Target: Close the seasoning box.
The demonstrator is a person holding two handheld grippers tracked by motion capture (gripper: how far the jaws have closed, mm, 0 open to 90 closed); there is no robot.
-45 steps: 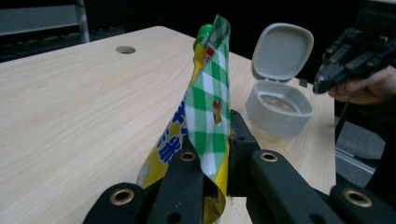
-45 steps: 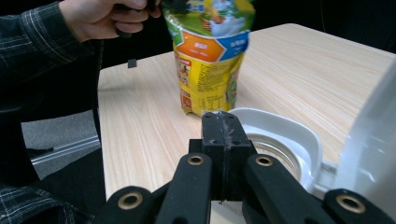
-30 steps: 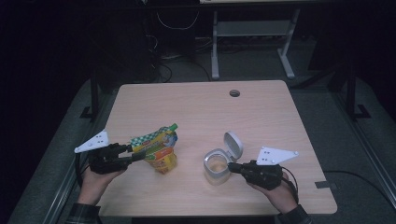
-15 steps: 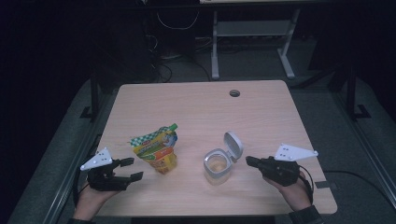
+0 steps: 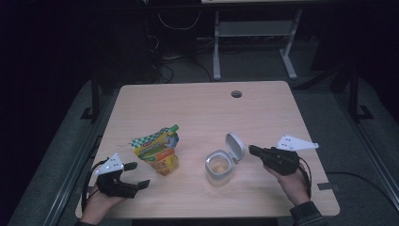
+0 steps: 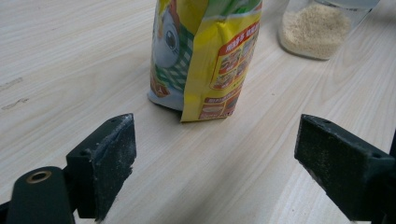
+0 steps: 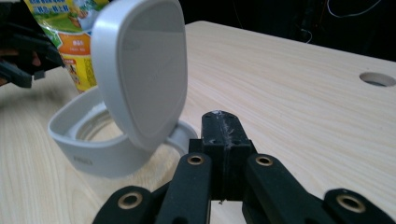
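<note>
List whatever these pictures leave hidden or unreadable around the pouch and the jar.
- Pouch: top cut off by the frame edge in the left gripper view; print too small to read in the high view.
- Jar: contents hidden behind its raised lid in the right gripper view.

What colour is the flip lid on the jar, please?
The flip lid is plain light grey, matching the jar's collar; the right gripper view shows it best.

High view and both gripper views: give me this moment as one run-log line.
left gripper: open, jaws just opened, nothing between | right gripper: shut, empty | pouch: upright, free | jar: lid flipped open, granules inside
</note>
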